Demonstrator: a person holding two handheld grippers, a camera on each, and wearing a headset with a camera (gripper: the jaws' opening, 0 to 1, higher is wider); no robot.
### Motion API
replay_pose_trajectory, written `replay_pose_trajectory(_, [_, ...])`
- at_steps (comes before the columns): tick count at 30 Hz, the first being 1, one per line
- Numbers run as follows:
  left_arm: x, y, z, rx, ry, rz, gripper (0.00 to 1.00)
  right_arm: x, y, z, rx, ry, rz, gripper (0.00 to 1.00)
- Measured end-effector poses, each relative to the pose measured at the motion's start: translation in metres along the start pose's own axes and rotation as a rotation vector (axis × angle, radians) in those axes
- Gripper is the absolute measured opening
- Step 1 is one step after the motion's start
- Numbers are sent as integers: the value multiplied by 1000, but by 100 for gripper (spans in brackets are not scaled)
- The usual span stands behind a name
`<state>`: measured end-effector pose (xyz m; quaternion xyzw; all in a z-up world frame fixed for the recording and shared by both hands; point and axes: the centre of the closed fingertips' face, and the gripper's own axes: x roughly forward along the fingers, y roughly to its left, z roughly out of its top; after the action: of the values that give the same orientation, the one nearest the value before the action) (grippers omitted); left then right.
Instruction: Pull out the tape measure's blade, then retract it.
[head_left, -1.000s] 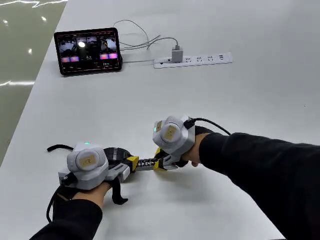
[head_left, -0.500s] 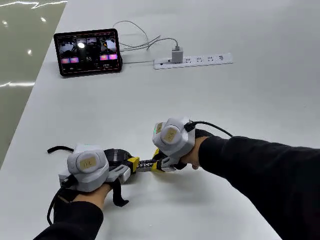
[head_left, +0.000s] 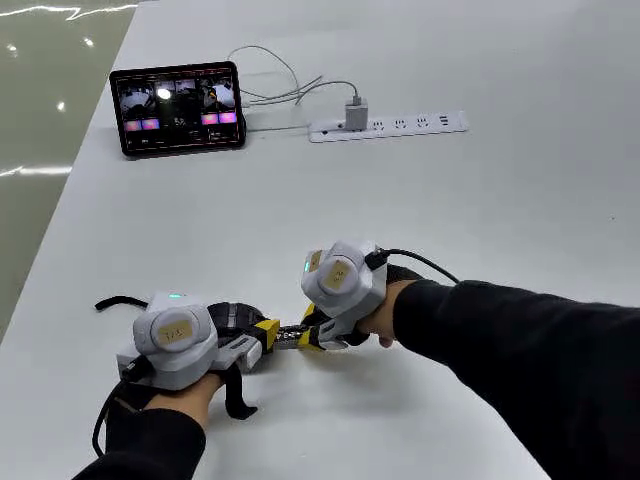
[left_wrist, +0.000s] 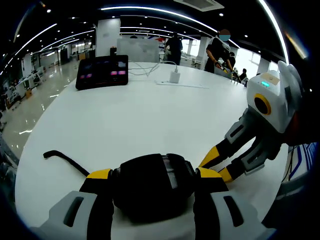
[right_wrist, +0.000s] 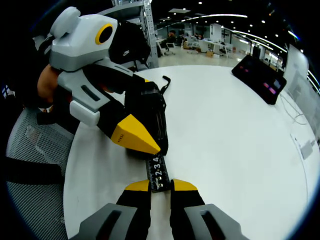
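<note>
The black tape measure (head_left: 232, 318) rests on the white table (head_left: 420, 220) near its front left, and my left gripper (head_left: 250, 332) is shut around its case. The case sits between the yellow-tipped fingers in the left gripper view, tape measure (left_wrist: 152, 185), left gripper (left_wrist: 155, 173). A short length of black blade (head_left: 288, 333) with white numbers sticks out to the right. My right gripper (head_left: 308, 336) is shut on the blade's end. In the right gripper view the blade (right_wrist: 158, 172) runs from the case (right_wrist: 147, 112) into my right gripper (right_wrist: 160, 186), a few centimetres long.
A tablet (head_left: 178, 105) with a lit screen leans at the back left. Beside it lie a white power strip (head_left: 388, 125) with a charger (head_left: 355, 108) and cables. A black strap (head_left: 118, 300) trails left of the case. The table's left edge (head_left: 60, 200) drops to a glossy floor.
My right gripper has moved left toward the left gripper, and the exposed blade has grown shorter. The left gripper has stayed in place with the case.
</note>
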<state>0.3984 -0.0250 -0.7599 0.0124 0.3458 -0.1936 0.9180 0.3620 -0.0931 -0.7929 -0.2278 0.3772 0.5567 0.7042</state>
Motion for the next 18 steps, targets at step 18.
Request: replay_pose_trajectory(18, [0, 1, 2, -10, -11, -9, 59, 5, 0, 7, 7, -24, 2, 10])
